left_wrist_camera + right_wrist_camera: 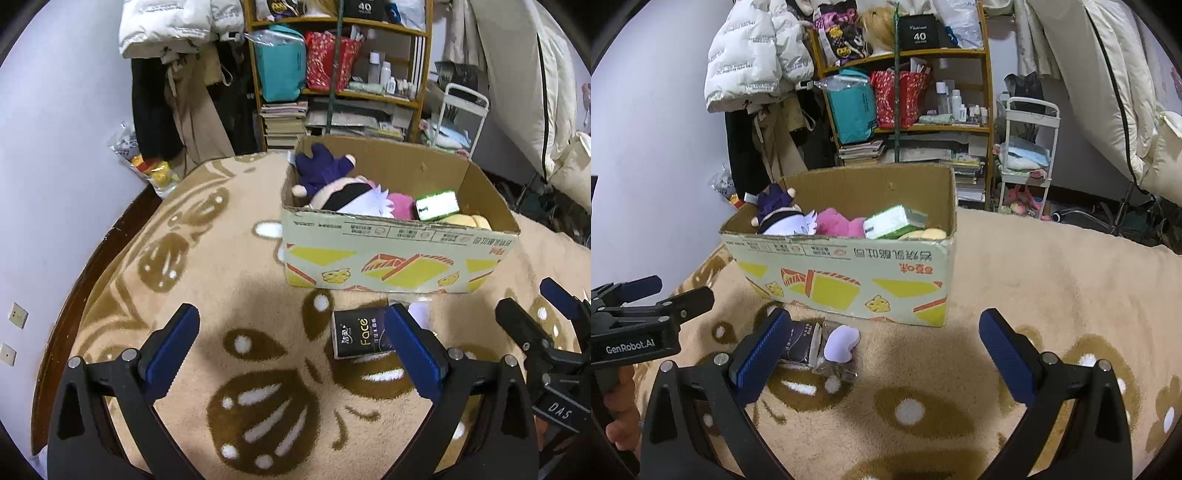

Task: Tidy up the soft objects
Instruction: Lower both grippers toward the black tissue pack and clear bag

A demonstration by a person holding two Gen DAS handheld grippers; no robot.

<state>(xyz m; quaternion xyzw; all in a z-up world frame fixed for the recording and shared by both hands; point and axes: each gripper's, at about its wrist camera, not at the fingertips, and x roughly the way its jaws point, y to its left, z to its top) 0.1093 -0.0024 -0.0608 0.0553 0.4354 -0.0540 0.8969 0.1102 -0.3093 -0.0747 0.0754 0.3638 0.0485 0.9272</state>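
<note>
On the blanket, just in front of the box: two soft items left out, touching or nearly so.
Tissue pack [357,338]: dark wrapper marked "Face", lying flat, partly behind a finger of the left gripper in the left view. Likely light, squashy, film a little slick; best pinched across the short sides, mid-length.
Bagged plush [839,349]: pale lilac piece inside clear plastic, right beside the tissue pack. Probably near weightless, crinkly, prone to slide inside its bag; best taken by the body, not by loose film.
Cardboard box [849,284]: open top, close behind both items; already holding a purple doll [775,206], a pink plush [836,221], a green pack [892,221] and something yellow.
Left gripper [291,354]: spread wide, empty, low over the blanket.
Right gripper [882,354]: spread wide, empty, items near its left finger.
Blanket [1052,277]: tan fleece with brown pattern, soft and yielding; pressing down likely sinks.
Room: cluttered shelf [923,125], hanging white jacket [750,55], small white cart [1028,147] behind.
</note>
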